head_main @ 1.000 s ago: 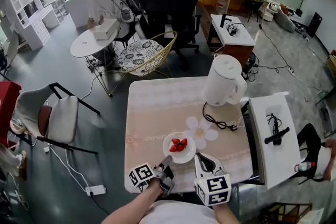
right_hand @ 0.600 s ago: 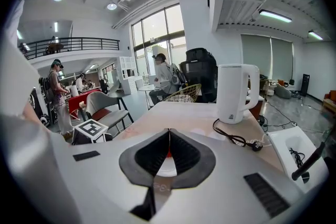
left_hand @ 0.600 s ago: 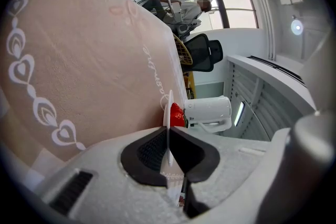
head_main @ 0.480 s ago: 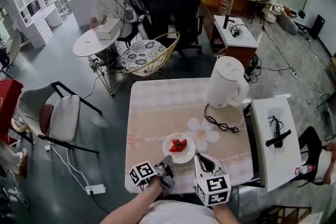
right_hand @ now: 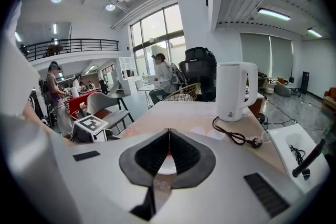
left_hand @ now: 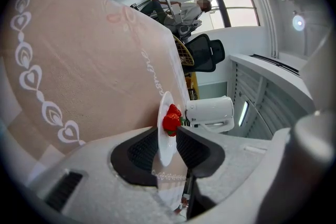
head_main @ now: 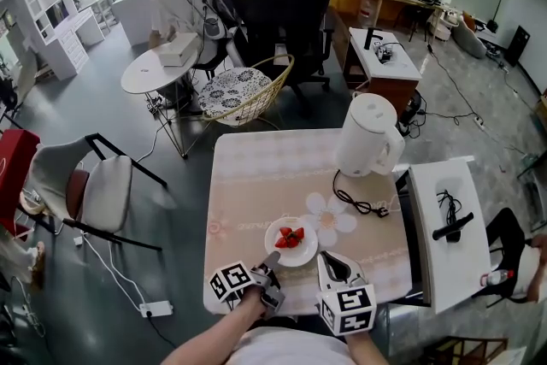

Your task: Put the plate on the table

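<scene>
A small white plate (head_main: 291, 250) with red strawberries (head_main: 291, 237) rests flat on the beige patterned table (head_main: 256, 184), near its front edge. My left gripper (head_main: 272, 259) reaches the plate's near-left rim. In the left gripper view the rim of the plate (left_hand: 166, 134) stands between the two dark pads; the jaws are opening and narrow gaps show on both sides. The strawberries (left_hand: 171, 118) lie just past the pads. My right gripper (head_main: 329, 261) hovers just right of the plate, jaws shut with tips meeting (right_hand: 169, 134) and nothing held; the plate (right_hand: 167, 165) shows beyond them.
A white electric kettle (head_main: 366, 135) stands at the table's back right, its black cable and plug (head_main: 359, 203) trailing toward the plate. A narrow white side table (head_main: 444, 226) adjoins the right edge. Chairs (head_main: 94, 184), a round table and a seated person lie beyond.
</scene>
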